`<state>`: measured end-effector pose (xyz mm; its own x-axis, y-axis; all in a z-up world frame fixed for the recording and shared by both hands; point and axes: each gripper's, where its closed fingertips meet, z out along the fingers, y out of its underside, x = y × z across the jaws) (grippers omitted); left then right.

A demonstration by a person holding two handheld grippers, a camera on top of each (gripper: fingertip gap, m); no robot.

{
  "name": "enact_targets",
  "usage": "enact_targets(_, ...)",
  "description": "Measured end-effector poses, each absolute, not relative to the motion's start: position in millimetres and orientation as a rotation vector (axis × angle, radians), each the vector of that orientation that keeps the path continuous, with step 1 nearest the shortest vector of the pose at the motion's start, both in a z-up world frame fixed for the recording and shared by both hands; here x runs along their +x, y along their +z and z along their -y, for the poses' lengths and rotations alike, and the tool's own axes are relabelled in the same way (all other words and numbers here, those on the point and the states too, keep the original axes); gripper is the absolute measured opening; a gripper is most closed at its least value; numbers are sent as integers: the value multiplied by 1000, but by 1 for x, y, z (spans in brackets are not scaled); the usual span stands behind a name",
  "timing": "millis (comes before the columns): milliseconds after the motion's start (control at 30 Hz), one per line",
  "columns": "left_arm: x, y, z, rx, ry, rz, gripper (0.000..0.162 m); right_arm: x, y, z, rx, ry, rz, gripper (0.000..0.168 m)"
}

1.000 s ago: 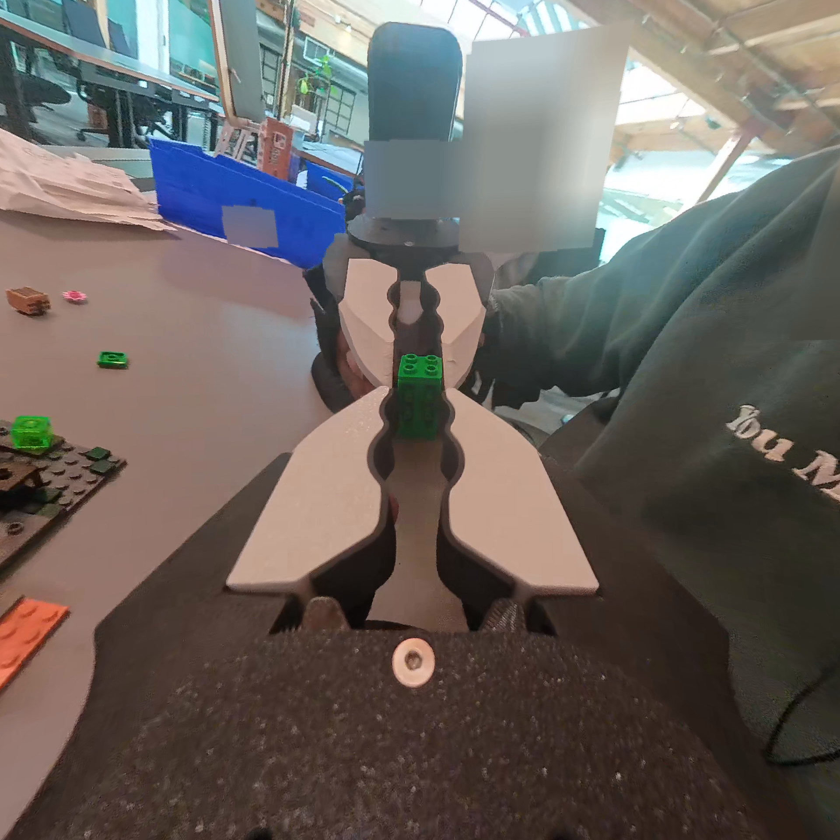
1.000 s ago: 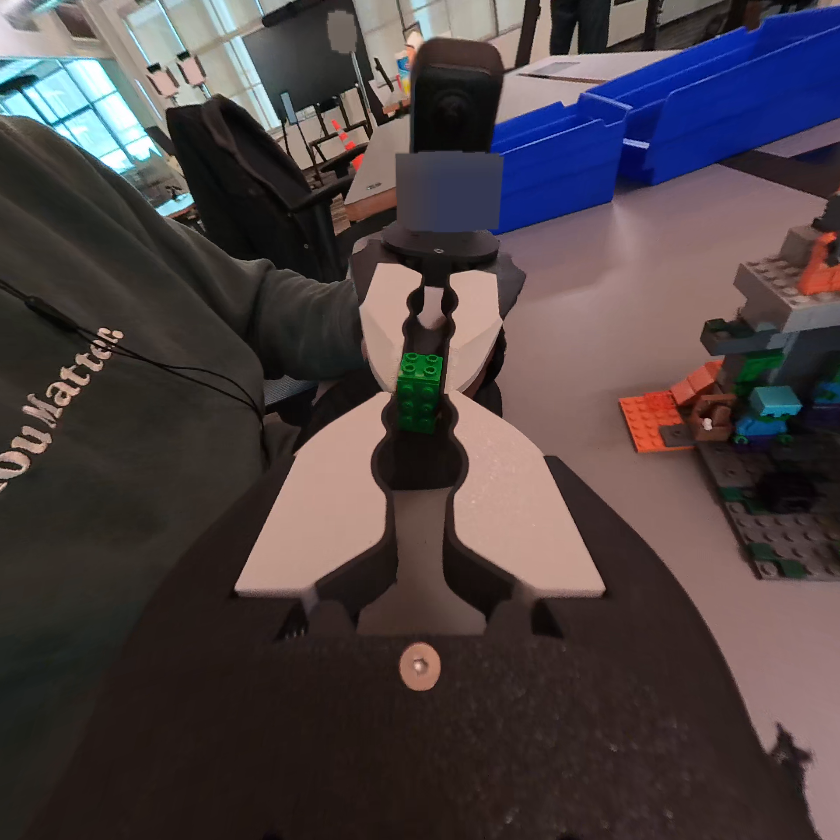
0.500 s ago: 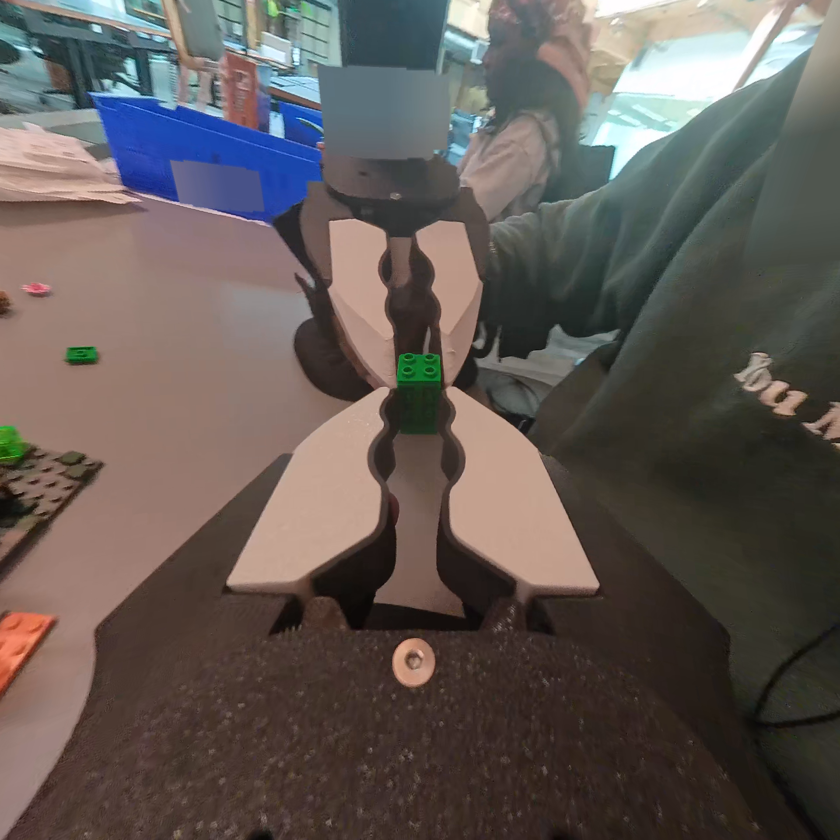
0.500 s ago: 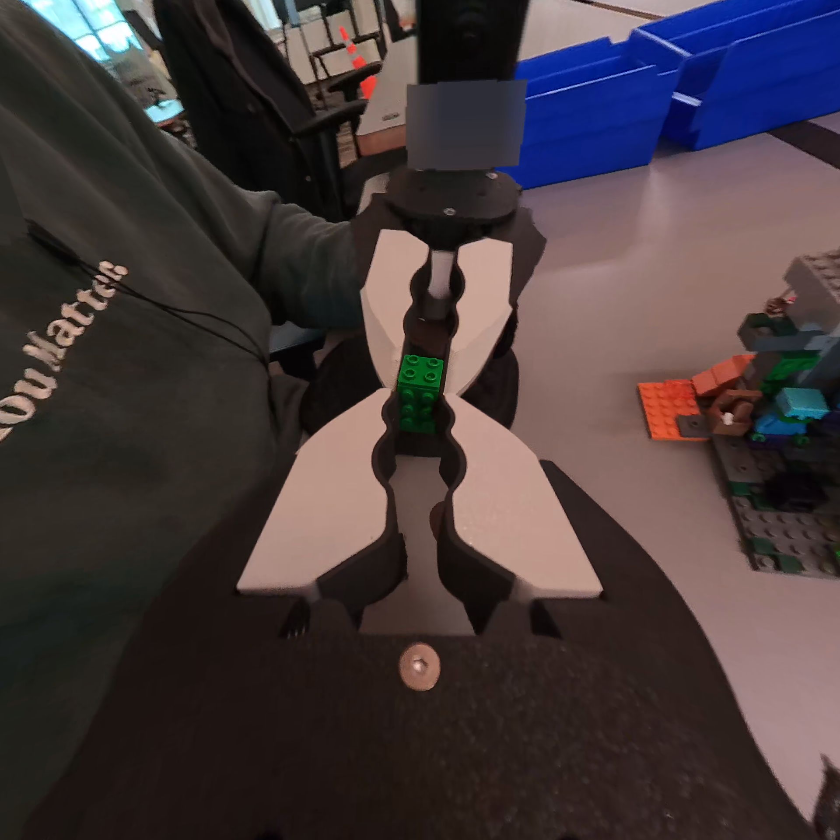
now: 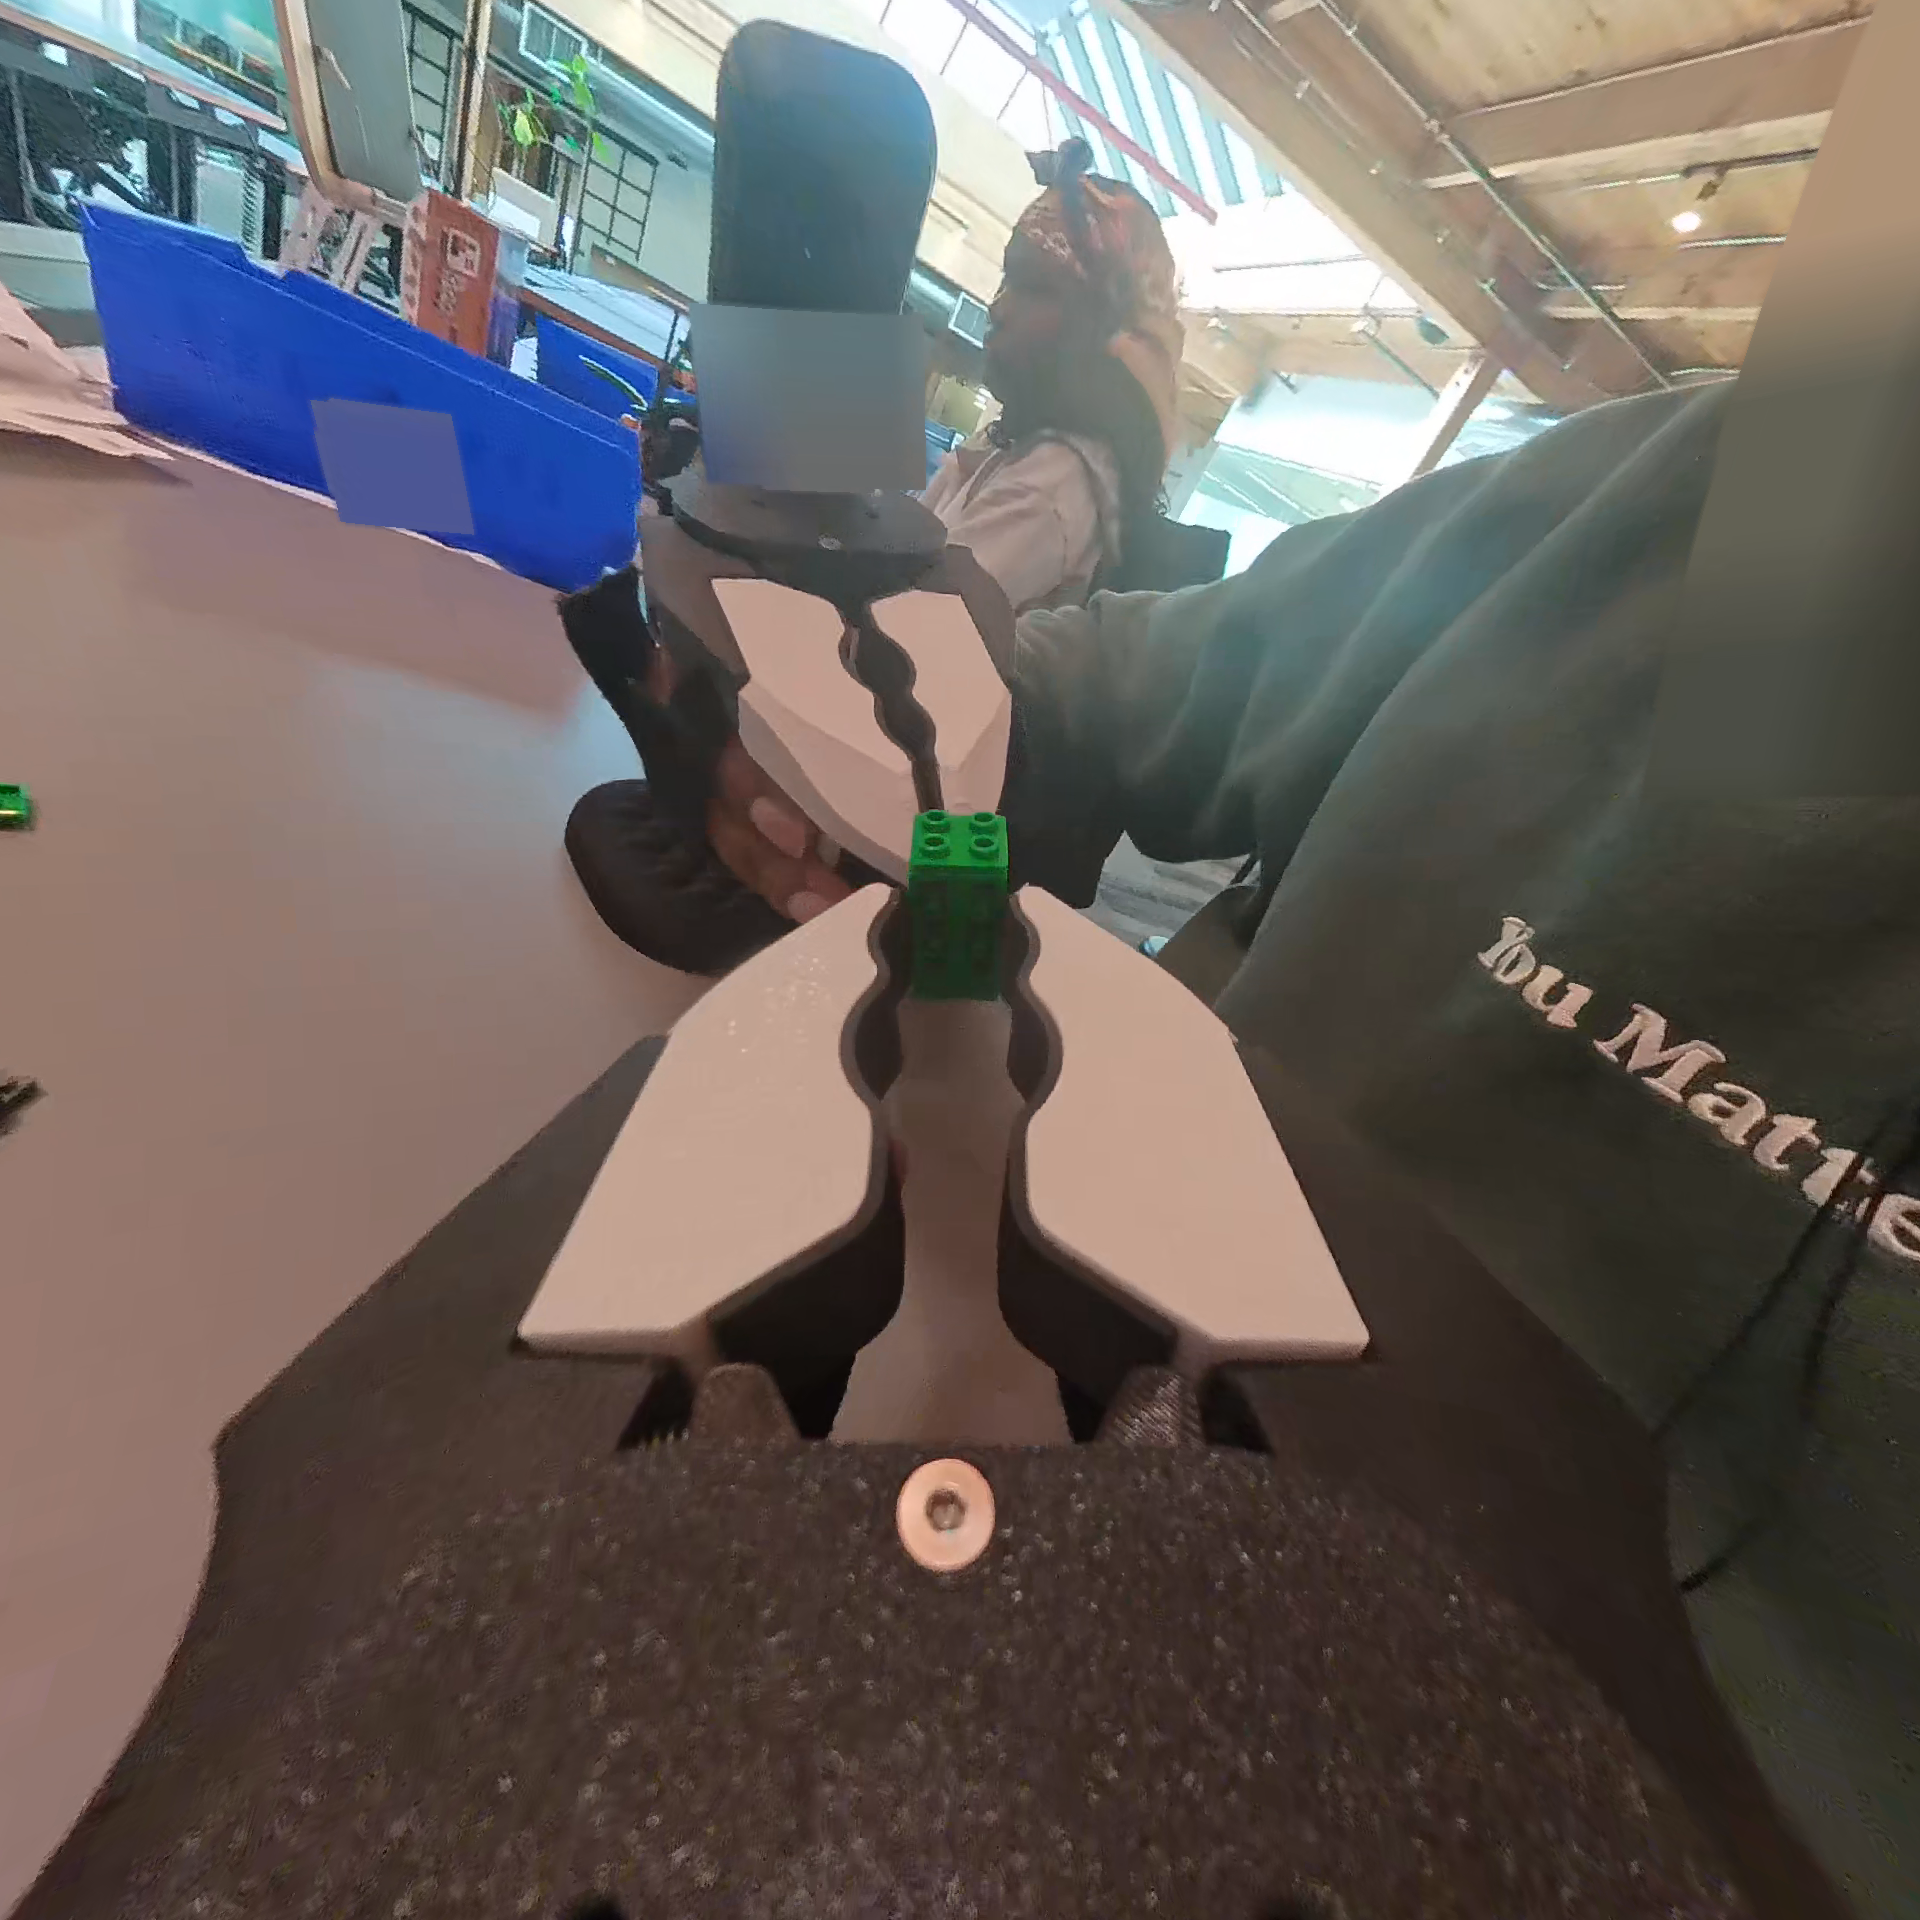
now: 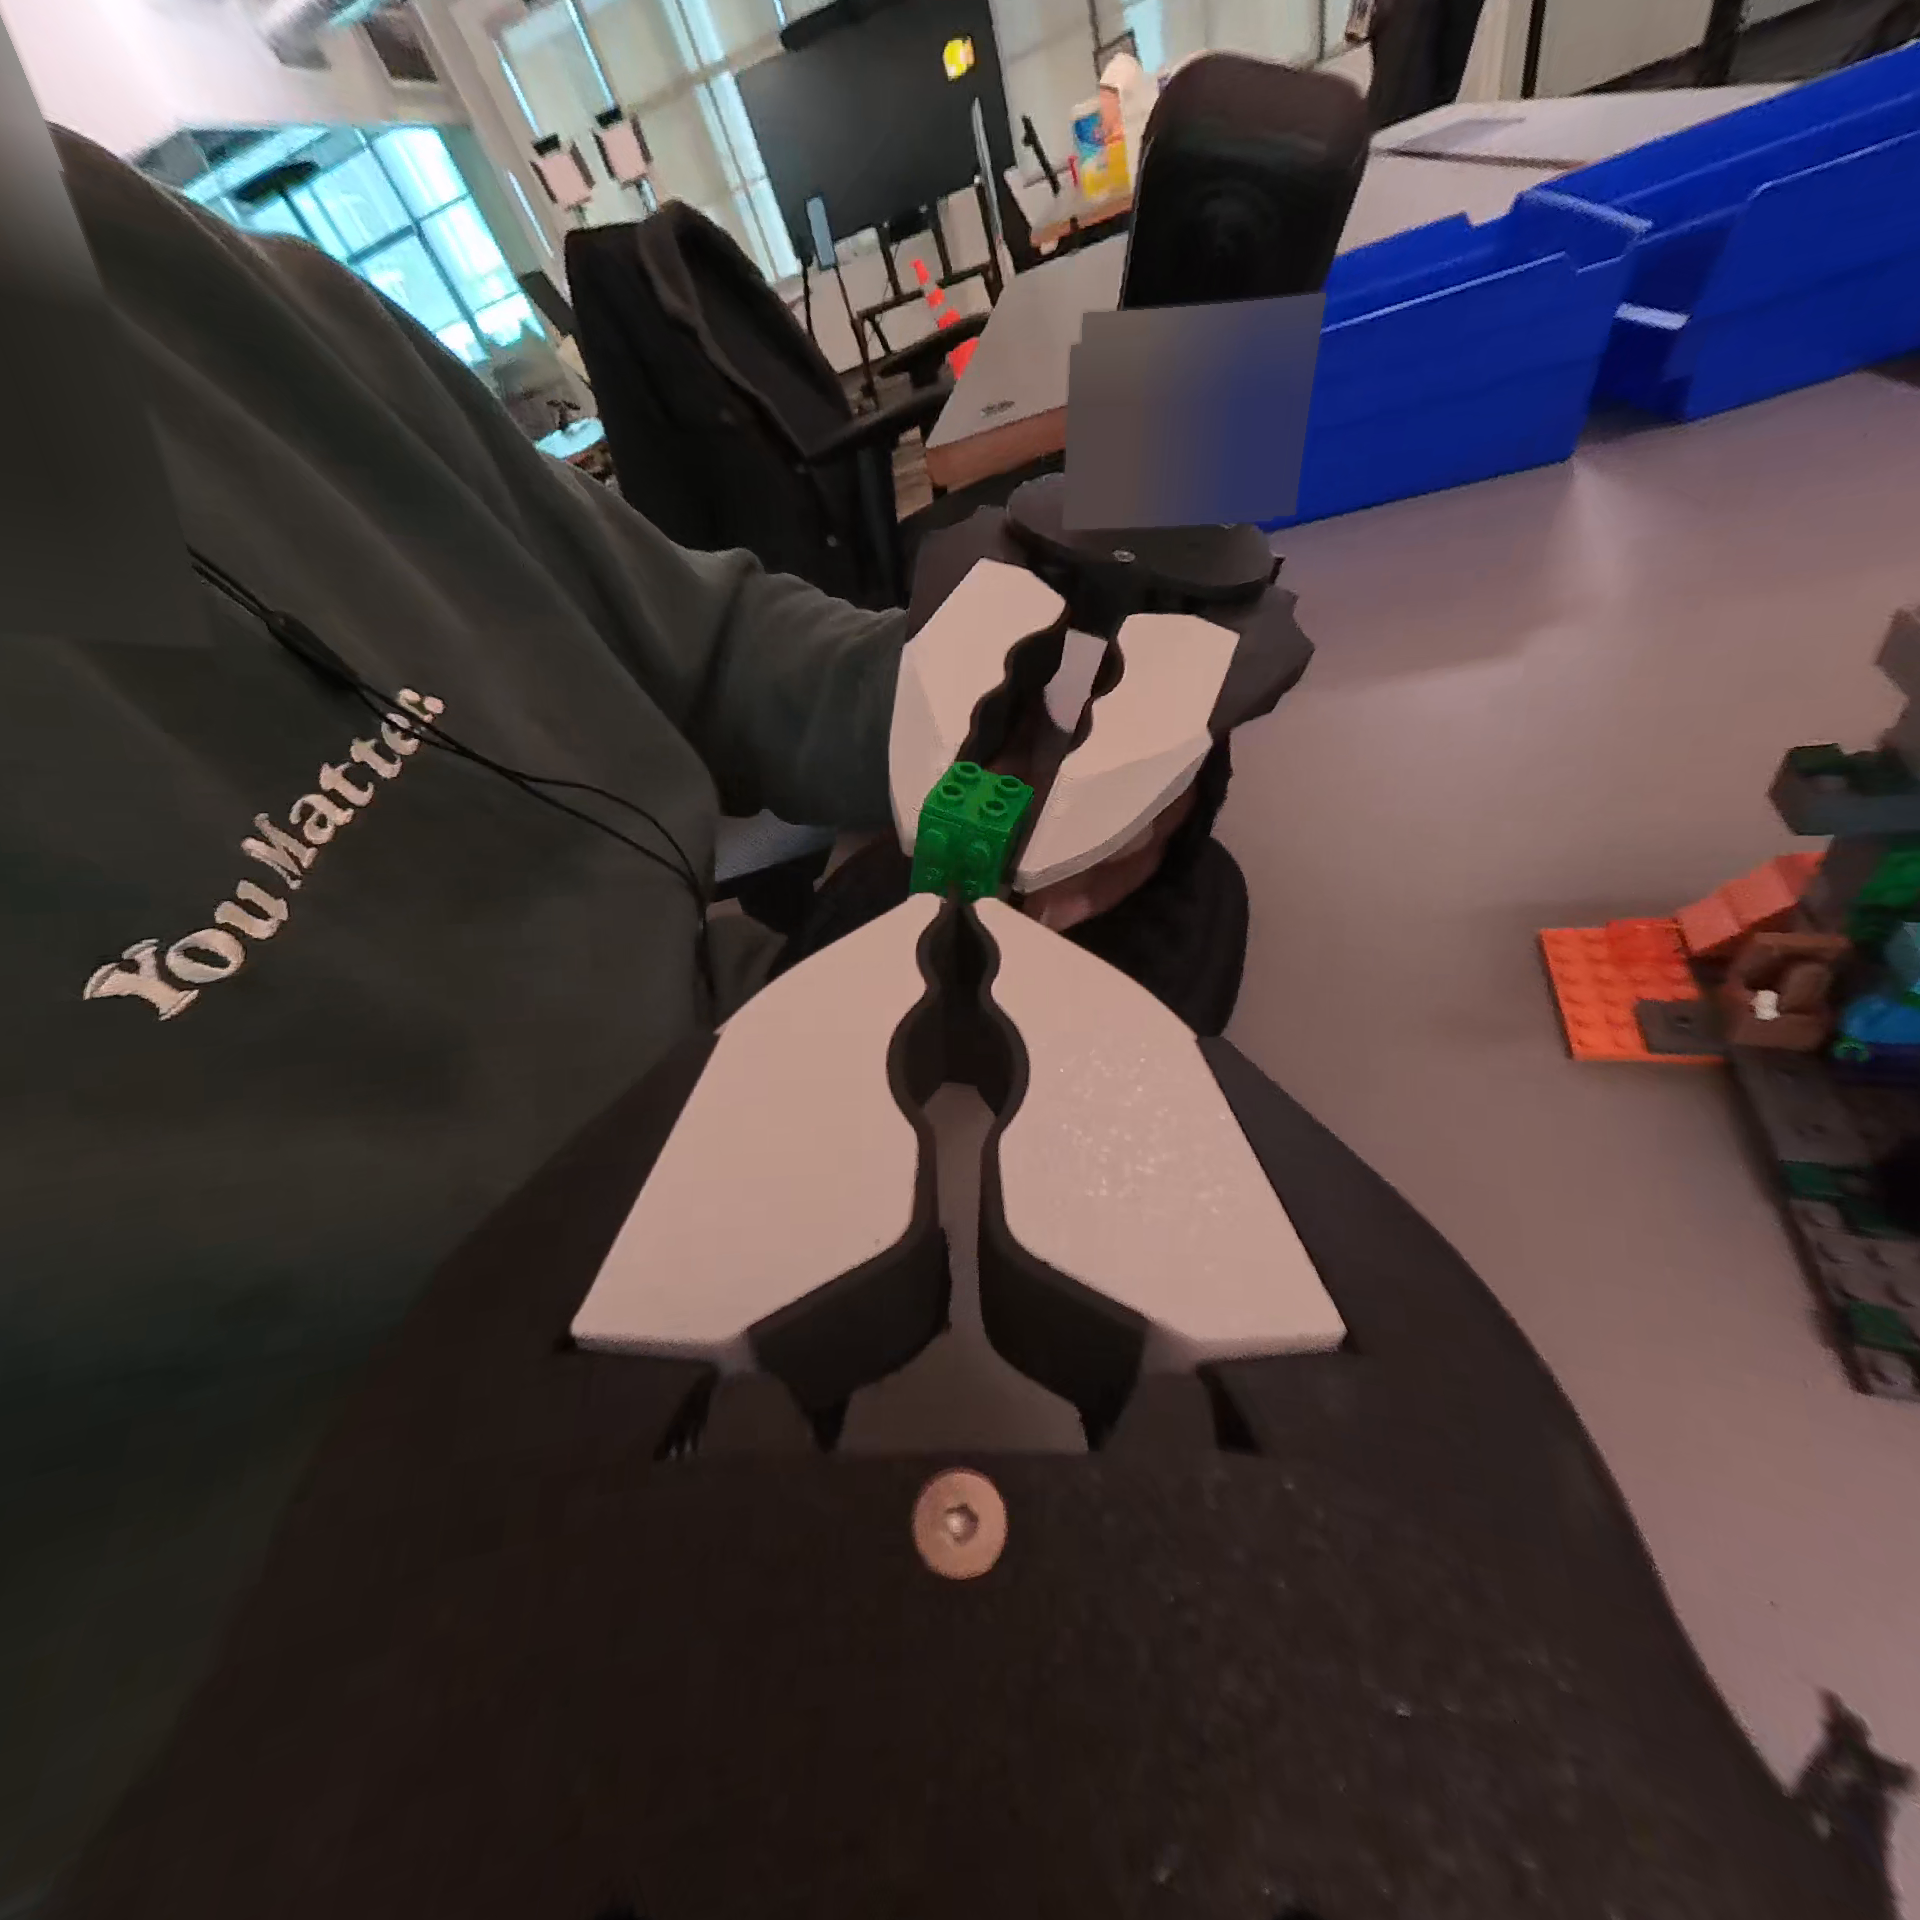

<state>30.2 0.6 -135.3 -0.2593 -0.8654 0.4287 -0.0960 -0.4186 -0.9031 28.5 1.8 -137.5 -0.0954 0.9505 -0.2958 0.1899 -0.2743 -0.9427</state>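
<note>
Here, two hand-held grippers; one green brick (image 5: 957,906).

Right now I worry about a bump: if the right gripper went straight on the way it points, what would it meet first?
The green brick, pinched by the left gripper just beyond the right gripper and its shut tips; they may be touching.

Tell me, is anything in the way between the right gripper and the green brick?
Nothing visible. The right gripper's shut tips sit right by the green brick, which the left gripper clamps.
</note>
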Motion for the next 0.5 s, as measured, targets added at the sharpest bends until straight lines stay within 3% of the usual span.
enact_targets(167,32,-139,-6,-1428,-1694,-1185,17,29,-139,-7,-1529,1379,1242,21)
enact_targets(500,32,-134,-4,-1393,-1680,-1187,17,29,-132,-6,-1494,1339,1219,24)
